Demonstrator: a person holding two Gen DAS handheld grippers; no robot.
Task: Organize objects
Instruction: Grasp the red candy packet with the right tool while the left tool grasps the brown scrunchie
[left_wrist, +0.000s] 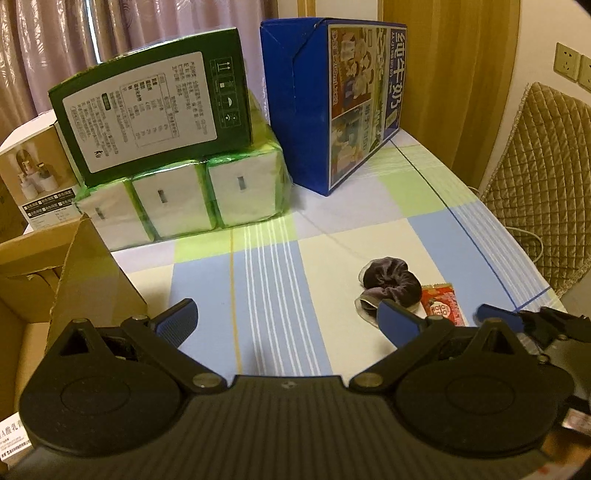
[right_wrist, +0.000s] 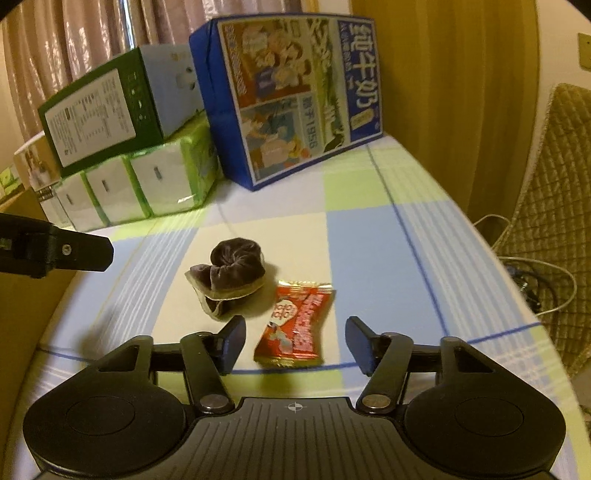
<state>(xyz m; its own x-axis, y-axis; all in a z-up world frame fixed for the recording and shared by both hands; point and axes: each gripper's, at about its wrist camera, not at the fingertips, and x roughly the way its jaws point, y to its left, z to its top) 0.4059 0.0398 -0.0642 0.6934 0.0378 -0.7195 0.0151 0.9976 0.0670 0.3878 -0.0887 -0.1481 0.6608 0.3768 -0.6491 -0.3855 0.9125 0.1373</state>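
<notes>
A dark velvet scrunchie (right_wrist: 231, 275) lies on the checked tablecloth, with a red snack packet (right_wrist: 295, 325) just right of it. My right gripper (right_wrist: 295, 345) is open, its fingers straddling the near end of the packet without closing on it. In the left wrist view the scrunchie (left_wrist: 391, 282) and packet (left_wrist: 443, 304) sit to the right, partly behind the right finger. My left gripper (left_wrist: 286, 323) is open over bare cloth, holding nothing. The right gripper (left_wrist: 535, 321) shows at the far right of that view.
A blue milk carton box (right_wrist: 295, 96) stands at the back. A green box (left_wrist: 155, 110) rests on a wrapped tissue pack (left_wrist: 184, 199). An open cardboard box (left_wrist: 74, 273) sits at the left. A quilted chair (right_wrist: 554, 206) stands off the table's right edge.
</notes>
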